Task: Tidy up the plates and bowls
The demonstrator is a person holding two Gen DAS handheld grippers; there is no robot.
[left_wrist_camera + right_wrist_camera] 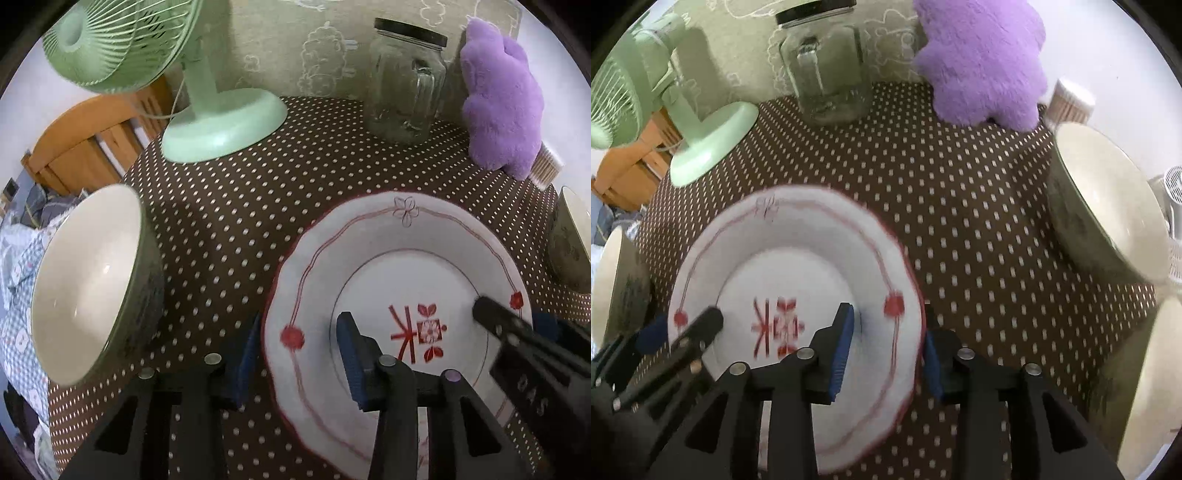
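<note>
A white plate point(399, 258) with red pattern lies on the dotted tablecloth; it also shows in the right wrist view point(798, 251). My left gripper point(299, 354) is open and straddles the plate's left rim, one finger over the plate, the other outside it. My right gripper point(886, 350) is open and straddles the plate's right rim the same way. A dark bowl with cream inside point(88, 288) stands left of the plate. Another such bowl point(1108, 210) stands at the right, and a third point(1156, 387) at the near right.
A green fan point(221, 125), a glass jar point(406, 81) and a purple plush point(502, 99) stand along the back of the table point(236, 206). A tub of cotton swabs point(1071, 99) sits behind the right bowl. The table's left edge drops off near the left bowl.
</note>
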